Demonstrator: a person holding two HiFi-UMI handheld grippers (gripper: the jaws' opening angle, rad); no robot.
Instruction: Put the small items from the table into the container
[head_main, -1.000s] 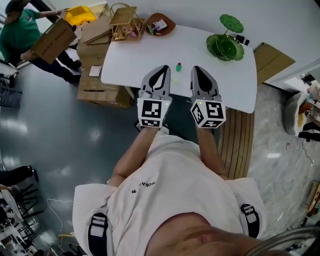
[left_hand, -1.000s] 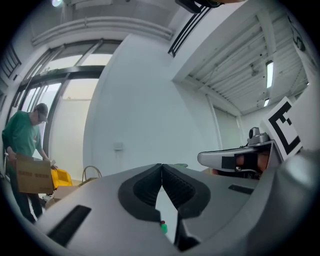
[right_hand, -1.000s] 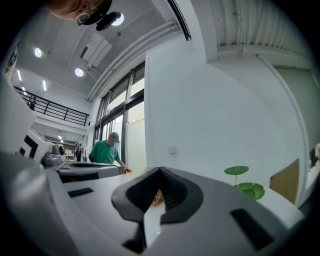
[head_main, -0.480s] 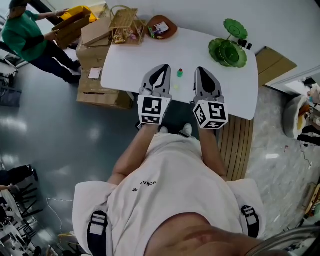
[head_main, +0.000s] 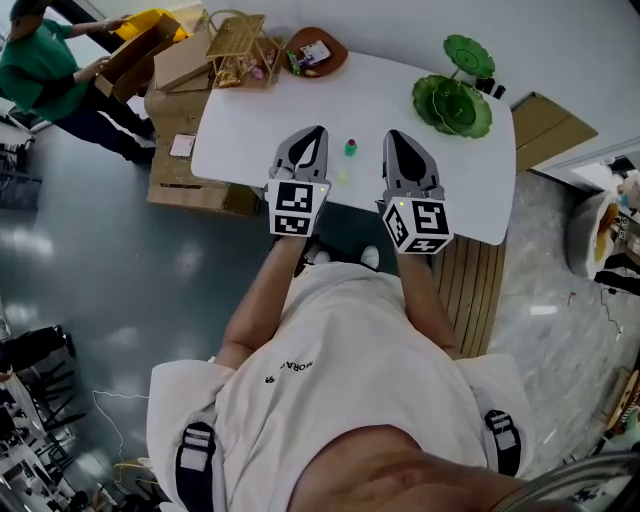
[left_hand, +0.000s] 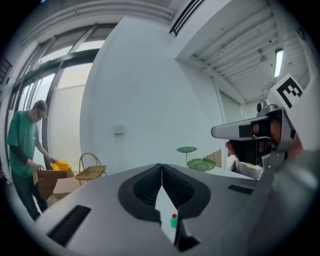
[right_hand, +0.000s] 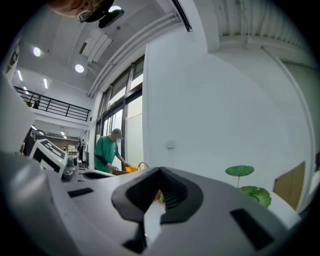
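A small green bottle with a red cap (head_main: 351, 148) stands on the white table (head_main: 250, 120), near the front edge. A pale yellow-green bit (head_main: 343, 175) lies just in front of it. My left gripper (head_main: 319, 131) is left of the bottle and my right gripper (head_main: 391, 136) is right of it, both pointing across the table. Each is shut with nothing held. In the left gripper view the bottle (left_hand: 173, 221) shows through the gap below the meeting jaws of that gripper (left_hand: 161, 166). The right gripper (right_hand: 159, 171) has its jaws together too.
A wicker basket (head_main: 236, 44) and a brown bowl (head_main: 316, 50) with small items stand at the table's far left. Green leaf-shaped dishes (head_main: 452, 100) stand at the far right. Cardboard boxes (head_main: 192, 170) are stacked left of the table, where a person in green (head_main: 40, 75) handles a box.
Both grippers have moved forward over the table's front edge, the left one sinking a little. The person in green has shifted the box.
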